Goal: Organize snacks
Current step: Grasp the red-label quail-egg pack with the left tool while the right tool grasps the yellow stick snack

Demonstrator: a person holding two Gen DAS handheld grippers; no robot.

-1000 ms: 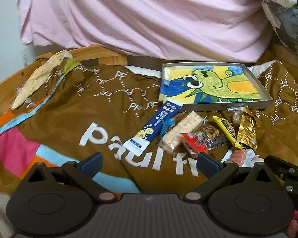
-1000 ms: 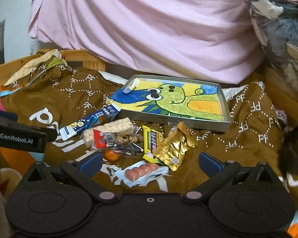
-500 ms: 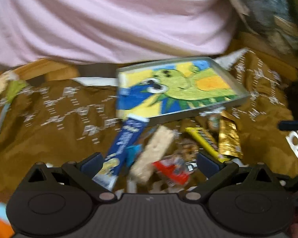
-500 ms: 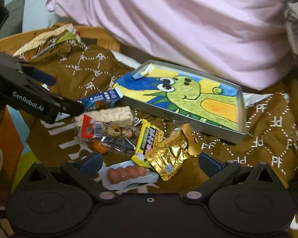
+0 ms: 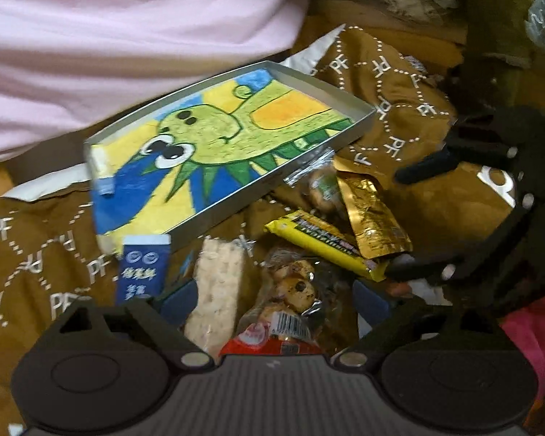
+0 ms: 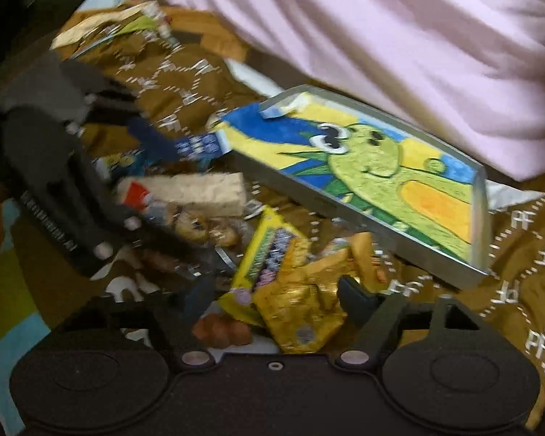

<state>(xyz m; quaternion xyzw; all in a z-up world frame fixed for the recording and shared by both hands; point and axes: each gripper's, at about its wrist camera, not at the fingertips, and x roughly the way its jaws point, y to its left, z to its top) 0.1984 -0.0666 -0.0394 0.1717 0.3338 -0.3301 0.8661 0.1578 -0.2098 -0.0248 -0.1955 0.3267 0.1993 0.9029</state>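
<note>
Progress: basically nothing sorted yet, as we read it. The tray [image 5: 359,129] with the dinosaur drawing holds no snacks; the whole pile sits on the brown blanket [image 5: 36,225] just in front of its near edge. Left: all of it. In the left wrist view our left gripper [image 5: 274,299] has jaws wide apart, nothing held, and the pale rice bar [image 5: 218,283] plus the clear cookie pack [image 5: 290,290] lie between the fingers, rice bar close to the left finger. Blue stick pack [image 5: 143,269] is just outside that finger, its top touching the tray corner. Yellow bar [image 5: 327,247] and gold pouch [image 5: 370,214] sit further right, overlapping. In the right wrist view our right gripper [image 6: 272,299] is also open and empty, hovering low with the gold pouch [image 6: 301,309] and yellow bar [image 6: 265,261] between its jaws; a pinkish sausage pack [image 6: 221,330] is at the near edge. Frames are motion-blurred, so contact with any packet is not determinable.
</note>
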